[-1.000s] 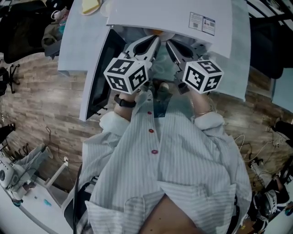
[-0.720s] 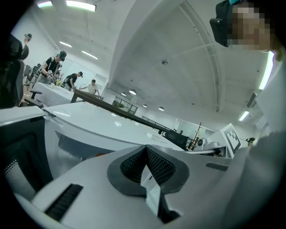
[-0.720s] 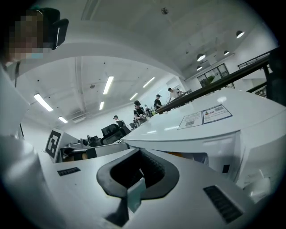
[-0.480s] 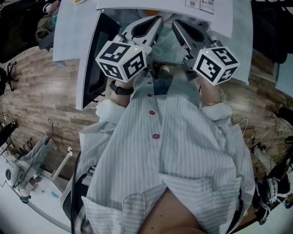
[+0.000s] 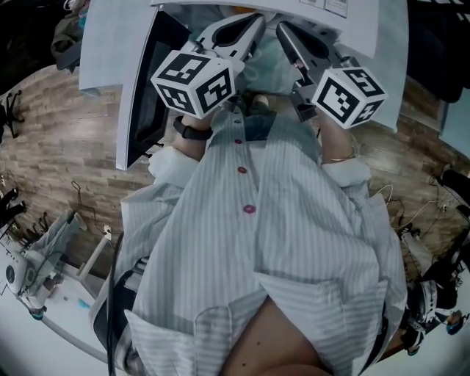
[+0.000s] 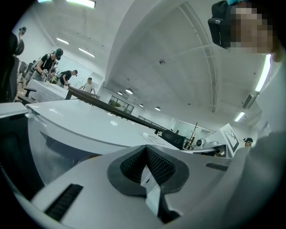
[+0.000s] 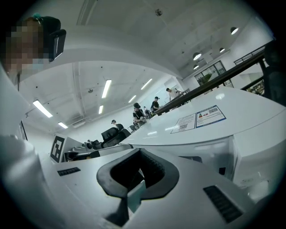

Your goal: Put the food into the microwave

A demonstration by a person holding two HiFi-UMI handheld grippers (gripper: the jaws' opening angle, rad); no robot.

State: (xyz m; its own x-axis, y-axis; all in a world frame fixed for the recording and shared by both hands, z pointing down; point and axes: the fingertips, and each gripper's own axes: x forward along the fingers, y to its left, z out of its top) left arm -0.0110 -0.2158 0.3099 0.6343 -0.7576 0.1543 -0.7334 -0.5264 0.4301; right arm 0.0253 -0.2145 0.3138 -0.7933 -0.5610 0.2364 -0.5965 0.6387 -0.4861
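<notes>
— Left gripper [image 6: 145,166] and right gripper [image 7: 139,173] have risen slightly and spread apart before the open microwave [image 5: 352,22]. Both pairs of jaws are pressed together, empty.

— Something orange, probably the food [image 6: 92,158], sits inside. Loading looks done; next, push the door [image 5: 143,88] closed.

White plastic left gripper [image 6: 146,176] is seen w/ jaws pressed together, nothing btwn them; glossy white box-shaped microwave [image 6: 89,125] is seen just beyond.
</notes>
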